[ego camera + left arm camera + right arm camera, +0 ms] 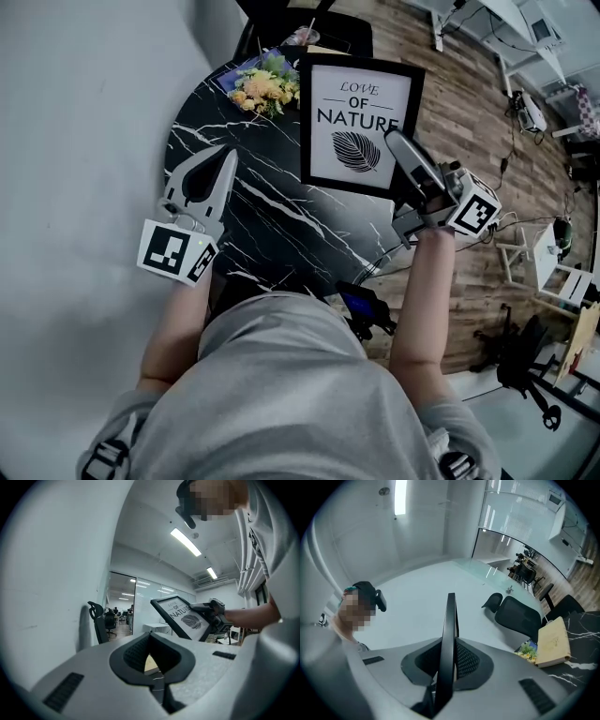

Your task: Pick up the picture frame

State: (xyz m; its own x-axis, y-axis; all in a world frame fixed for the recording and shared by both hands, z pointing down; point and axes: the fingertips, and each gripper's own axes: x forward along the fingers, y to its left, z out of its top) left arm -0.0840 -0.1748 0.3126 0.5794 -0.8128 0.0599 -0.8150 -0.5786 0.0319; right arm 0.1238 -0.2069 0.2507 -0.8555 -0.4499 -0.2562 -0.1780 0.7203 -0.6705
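Pickup looks done. Right hand-held gripper (401,146) is clamped on the picture frame (360,124) at its 4 o'clock edge. Frame is tilted, apparently clear of the table (281,225). Left hand-held gripper (228,155) is closed and empty at 9 o'clock.

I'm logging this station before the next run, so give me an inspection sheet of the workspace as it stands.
Surface: round black marble table, white veining.
Job's things: picture frame, print reading LOVE OF NATURE, held up tilted above the table.
Clutter: flowers and a wooden box at the table's far edge.
Tools: right tool clamped on the frame's right edge; left tool shut, empty.
Cables: loose cables on the wood floor.
Surroundings: office chair, white desks.
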